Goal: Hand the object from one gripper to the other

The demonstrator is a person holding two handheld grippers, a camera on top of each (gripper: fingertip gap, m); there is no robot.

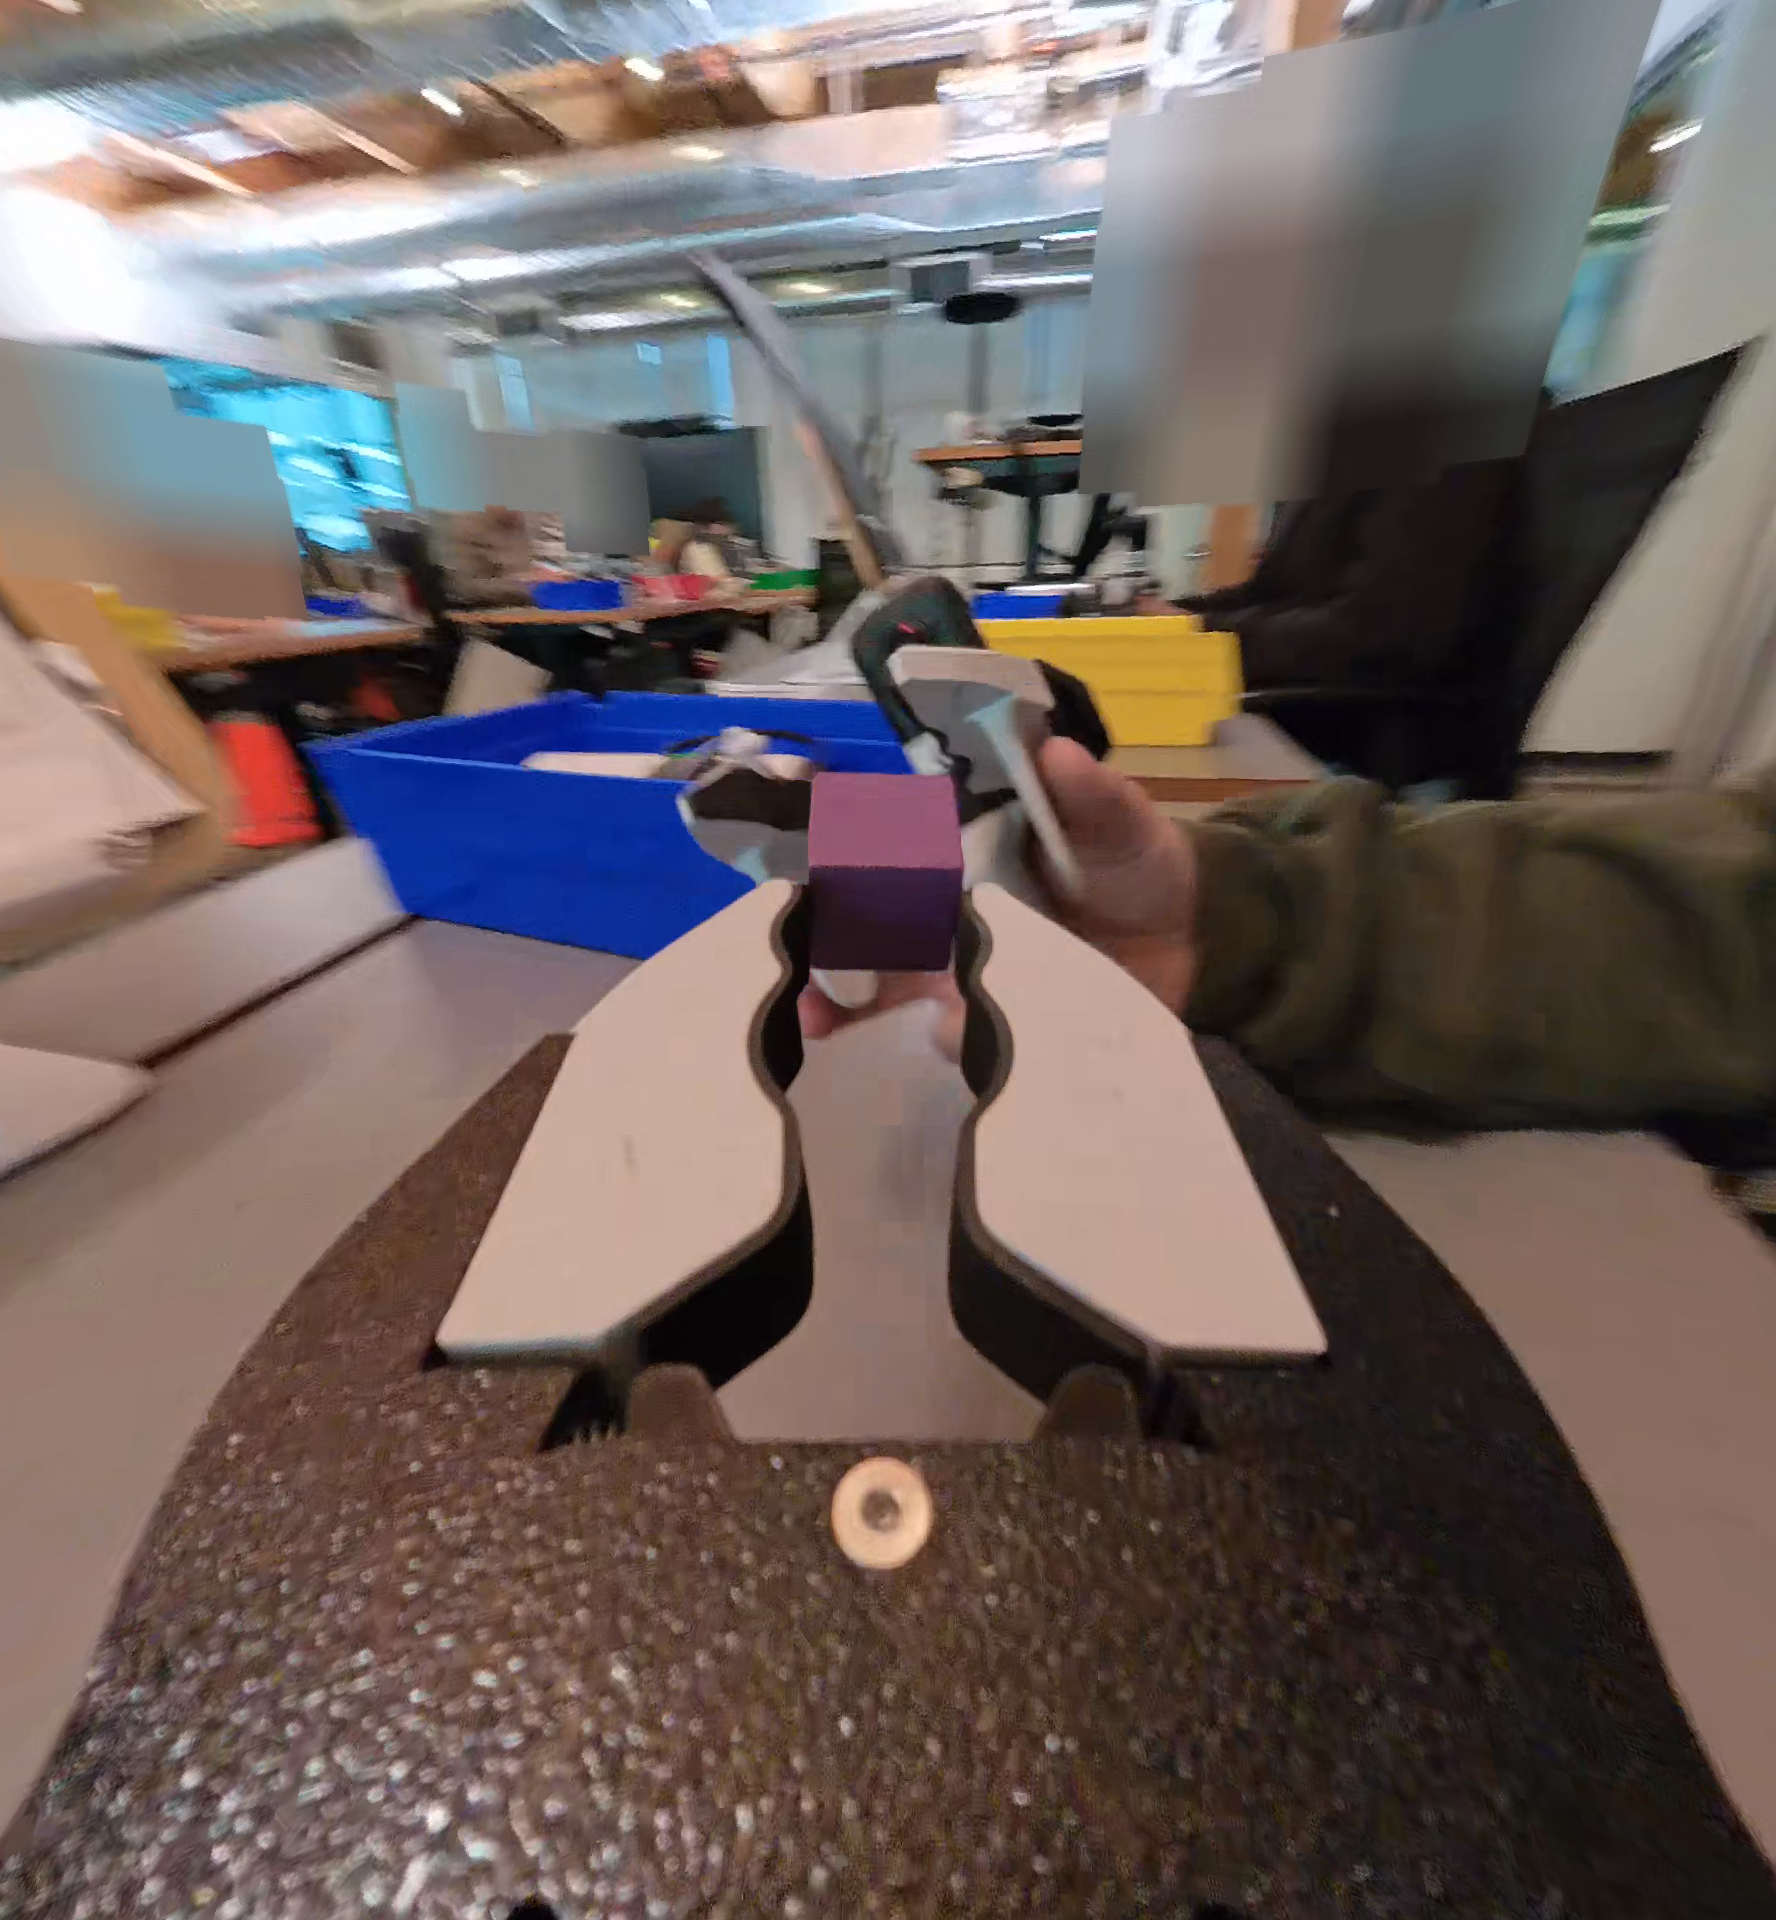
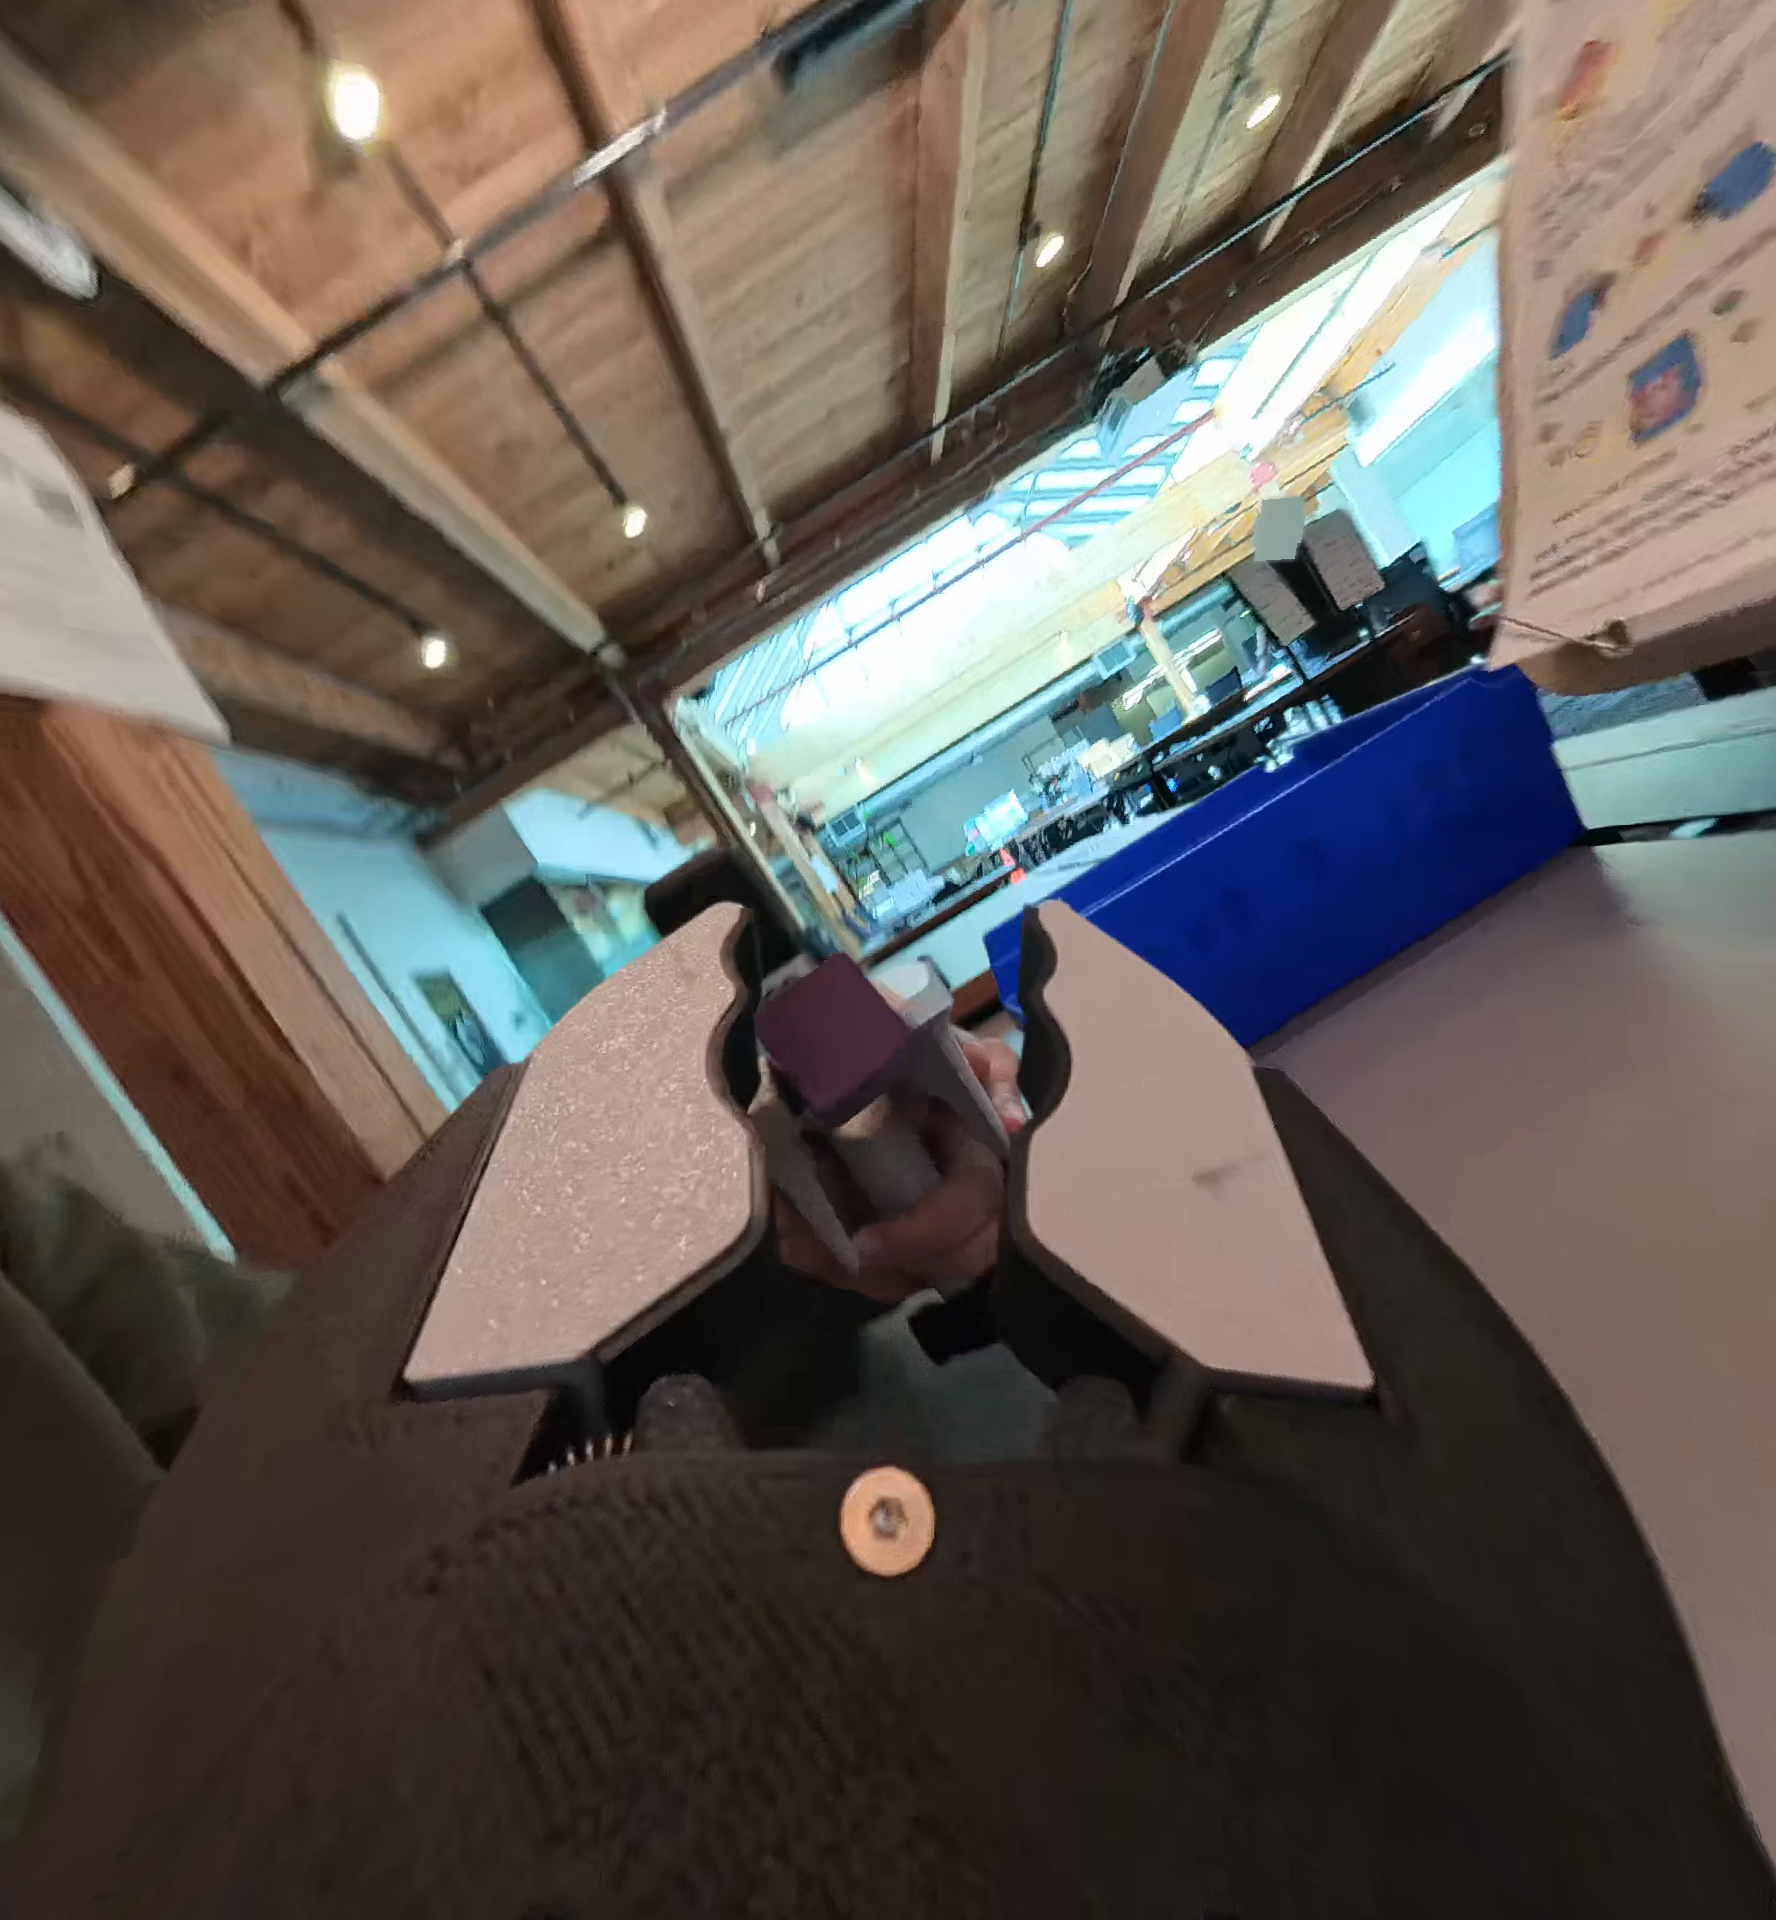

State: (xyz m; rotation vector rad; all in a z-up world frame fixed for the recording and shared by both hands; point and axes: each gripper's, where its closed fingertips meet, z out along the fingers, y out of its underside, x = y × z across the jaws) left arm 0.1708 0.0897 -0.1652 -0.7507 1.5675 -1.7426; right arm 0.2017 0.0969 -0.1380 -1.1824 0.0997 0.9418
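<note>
A purple cube (image 1: 884,883) is clamped between the fingertips of my left gripper (image 1: 882,909), held in the air above the grey table (image 1: 240,1195). Just behind it is the right gripper, held by a hand in a green sleeve (image 1: 1486,935); one of its fingers (image 1: 1014,764) shows beside the cube. In the right wrist view my right gripper (image 2: 889,935) is wide open and empty. The cube (image 2: 832,1039) sits between its fingers, closer to the left one and not touching either. The left gripper's fingers (image 2: 951,1060) hold the cube there.
A blue bin (image 1: 551,831) with loose items stands on the table behind the grippers; it also shows in the right wrist view (image 2: 1331,883). Yellow bins (image 1: 1123,665) are stacked farther right. A cardboard box (image 2: 1673,312) hangs in at the upper right. Spacing between my two grippers at the tips: around 4 centimetres.
</note>
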